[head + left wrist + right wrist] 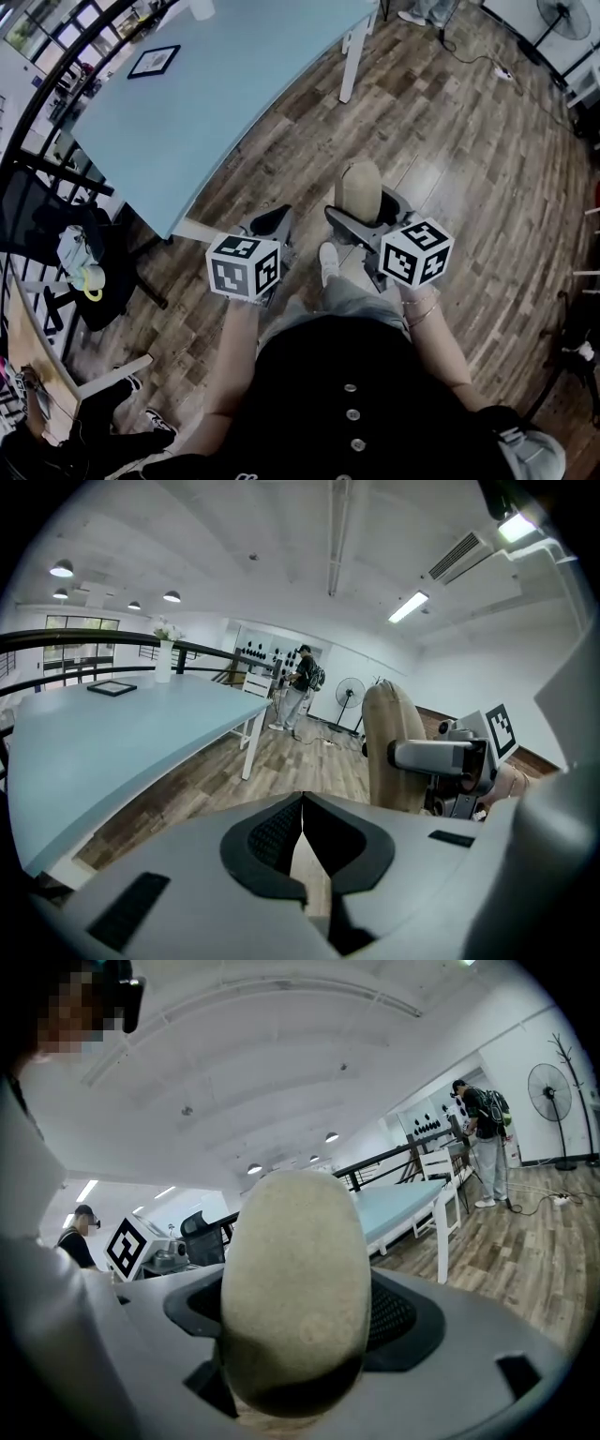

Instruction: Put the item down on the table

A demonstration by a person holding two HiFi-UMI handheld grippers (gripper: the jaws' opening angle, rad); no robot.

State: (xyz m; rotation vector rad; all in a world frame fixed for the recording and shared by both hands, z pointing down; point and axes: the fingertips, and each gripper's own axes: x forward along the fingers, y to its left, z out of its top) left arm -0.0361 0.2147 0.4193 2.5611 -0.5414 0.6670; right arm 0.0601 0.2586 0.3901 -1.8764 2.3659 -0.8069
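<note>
Tan, matte, egg-shaped oblong item (358,186), standing upright, clamped at its lower part between the jaws of the right gripper (371,214), held aloft, apart from the pale blue, white-legged table (234,84), just off its near edge

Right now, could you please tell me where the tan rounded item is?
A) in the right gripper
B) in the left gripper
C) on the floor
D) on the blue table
A: the tan rounded item sits clamped between the jaws of the right gripper, while the left gripper is shut on nothing.
</note>
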